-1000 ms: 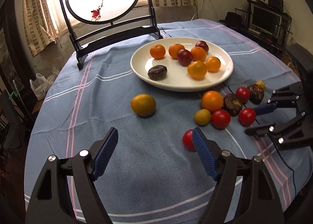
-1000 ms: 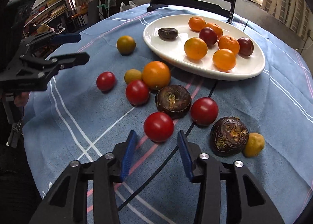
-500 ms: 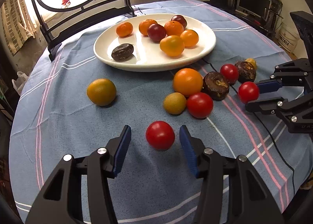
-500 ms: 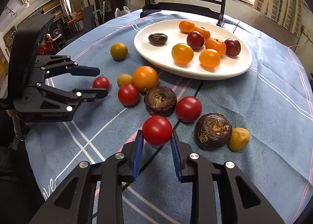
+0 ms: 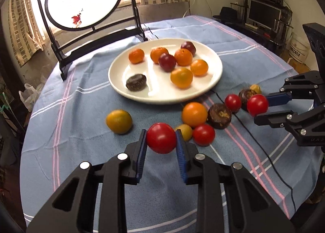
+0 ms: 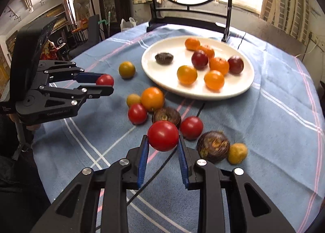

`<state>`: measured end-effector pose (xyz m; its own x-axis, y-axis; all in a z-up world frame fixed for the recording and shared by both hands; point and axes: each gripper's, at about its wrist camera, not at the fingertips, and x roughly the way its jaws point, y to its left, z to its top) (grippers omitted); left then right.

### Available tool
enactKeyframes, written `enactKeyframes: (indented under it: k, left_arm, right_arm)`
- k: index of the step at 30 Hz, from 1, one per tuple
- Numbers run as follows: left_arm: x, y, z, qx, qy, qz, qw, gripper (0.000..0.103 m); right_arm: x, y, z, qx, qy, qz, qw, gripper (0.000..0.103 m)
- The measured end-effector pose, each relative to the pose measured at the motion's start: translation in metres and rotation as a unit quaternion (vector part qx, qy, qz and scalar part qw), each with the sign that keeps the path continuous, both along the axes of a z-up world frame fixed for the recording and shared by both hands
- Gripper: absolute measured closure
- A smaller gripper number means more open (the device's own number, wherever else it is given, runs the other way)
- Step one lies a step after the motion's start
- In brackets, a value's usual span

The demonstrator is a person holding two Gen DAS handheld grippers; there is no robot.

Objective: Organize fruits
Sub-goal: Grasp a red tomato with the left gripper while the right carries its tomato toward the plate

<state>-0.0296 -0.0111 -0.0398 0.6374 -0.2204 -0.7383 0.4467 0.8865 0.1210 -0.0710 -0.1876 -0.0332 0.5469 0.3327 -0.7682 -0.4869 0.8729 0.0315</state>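
Note:
My left gripper (image 5: 160,146) is shut on a red tomato (image 5: 161,140) and holds it above the blue cloth; it also shows in the right wrist view (image 6: 102,85). My right gripper (image 6: 163,146) is shut on another red tomato (image 6: 163,135) and holds it off the cloth; it shows in the left wrist view (image 5: 262,108) too. A white plate (image 5: 213,78) beyond holds several oranges, two dark plums and a brown fruit (image 5: 136,82). Loose fruit lies in front of the plate: an orange (image 5: 194,114), a red tomato (image 5: 203,134), brown fruits (image 5: 219,115) and a yellow-green citrus (image 5: 119,121).
A round painted screen on a black stand (image 5: 85,1) stands behind the plate. A black cable (image 5: 254,137) runs across the cloth at the right. The round table's edge drops off at left and right. A desk with a monitor (image 5: 264,15) is at the far right.
Both grippers closed on a red tomato each and lifted them off the cloth. The left gripper came in around its tomato from behind and to the left.

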Motion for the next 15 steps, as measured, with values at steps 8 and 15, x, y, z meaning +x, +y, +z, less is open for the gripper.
enactKeyframes:
  k: [8, 15]
  left_arm:
    - [0.031, -0.012, 0.055, -0.01, -0.086, 0.055, 0.9947, 0.076]
    - [0.068, -0.023, 0.058, -0.016, -0.09, 0.078, 0.9927, 0.076]
  right_arm:
    - [0.021, 0.0, 0.055, 0.031, -0.083, -0.009, 0.996, 0.075]
    - [0.056, -0.001, 0.059, 0.041, -0.091, -0.026, 0.995, 0.075]
